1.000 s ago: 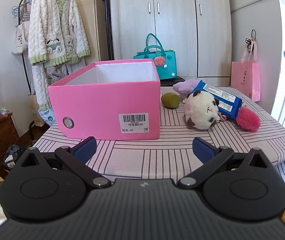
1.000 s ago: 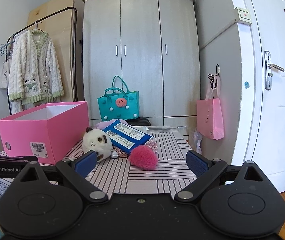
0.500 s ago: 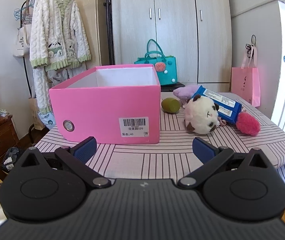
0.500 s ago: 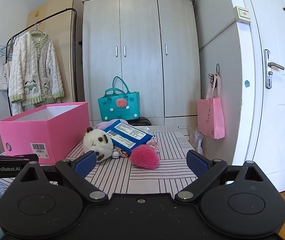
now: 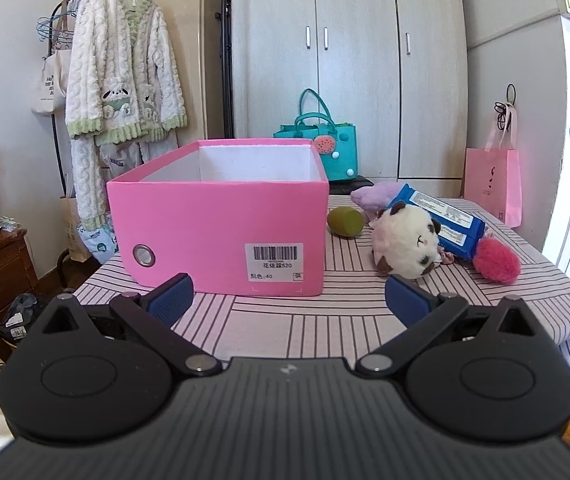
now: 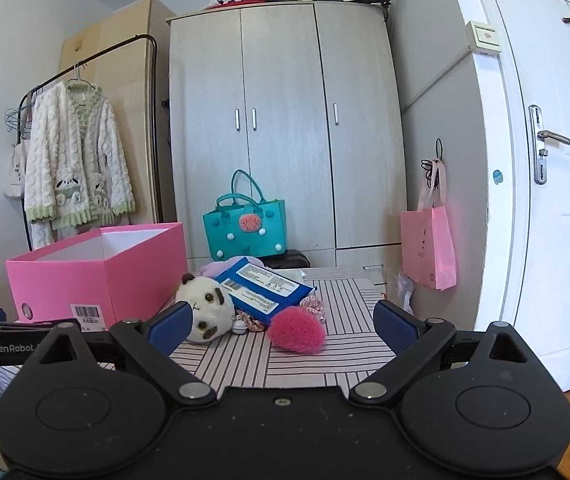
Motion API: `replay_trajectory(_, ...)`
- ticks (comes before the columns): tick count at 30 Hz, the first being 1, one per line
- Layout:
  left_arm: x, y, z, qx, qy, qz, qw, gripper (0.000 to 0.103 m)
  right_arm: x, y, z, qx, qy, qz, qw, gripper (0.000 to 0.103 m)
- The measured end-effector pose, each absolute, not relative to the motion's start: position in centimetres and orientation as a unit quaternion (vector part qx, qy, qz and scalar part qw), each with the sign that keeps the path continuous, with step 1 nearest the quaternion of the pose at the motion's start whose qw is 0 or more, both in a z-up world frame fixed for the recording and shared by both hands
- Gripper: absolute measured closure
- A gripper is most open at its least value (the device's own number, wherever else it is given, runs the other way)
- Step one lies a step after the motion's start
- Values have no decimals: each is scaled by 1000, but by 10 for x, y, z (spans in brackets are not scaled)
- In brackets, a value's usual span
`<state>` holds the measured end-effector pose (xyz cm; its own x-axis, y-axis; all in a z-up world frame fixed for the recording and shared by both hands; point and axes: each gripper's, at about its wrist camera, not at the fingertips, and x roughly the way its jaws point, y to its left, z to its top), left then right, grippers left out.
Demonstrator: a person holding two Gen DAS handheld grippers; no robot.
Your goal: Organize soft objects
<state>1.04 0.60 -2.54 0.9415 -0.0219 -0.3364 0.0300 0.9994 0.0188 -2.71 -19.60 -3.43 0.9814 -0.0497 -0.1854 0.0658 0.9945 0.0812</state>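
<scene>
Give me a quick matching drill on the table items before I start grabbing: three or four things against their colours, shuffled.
Things:
1. storage box
2. panda plush
3. fluffy pom-pom
4. egg-shaped toy

Colours:
A. olive green
B. light pink with a barcode label
C. white with dark patches
D. deep pink, fuzzy

Pairs: 1-B, 2-C, 3-D, 4-A

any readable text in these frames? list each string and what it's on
"花依踪520" and "40": white barcode label on the pink box; remaining label print too small.
"GenRobot": left hand-held gripper, seen from the right wrist view.
Blue packet label, tote bag print: too blurred to read.
</scene>
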Motion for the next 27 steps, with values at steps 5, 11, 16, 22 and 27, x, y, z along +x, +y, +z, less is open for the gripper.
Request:
replay_trajectory(5, 11, 10, -25, 6, 171, -11, 985, 0, -28, -197, -35, 46, 77, -33, 995, 4)
replay_trajectory(11, 12, 13, -24, 1, 177, -14, 984, 0, -30, -195, -31, 40, 70, -26, 996, 4)
replay_trajectory(16, 14, 15, -24, -4, 180, -17, 984, 0, -26, -195, -34, 43, 76, -23, 996, 4)
replay_trajectory(22, 16, 17, -23, -6, 188, -13, 982, 0, -26, -196, -32, 37, 70, -10, 997, 4)
replay_trajectory(27, 20, 32, -4, -20, 193, -32, 980, 0, -23, -201, -17, 6, 59, 20, 998, 4)
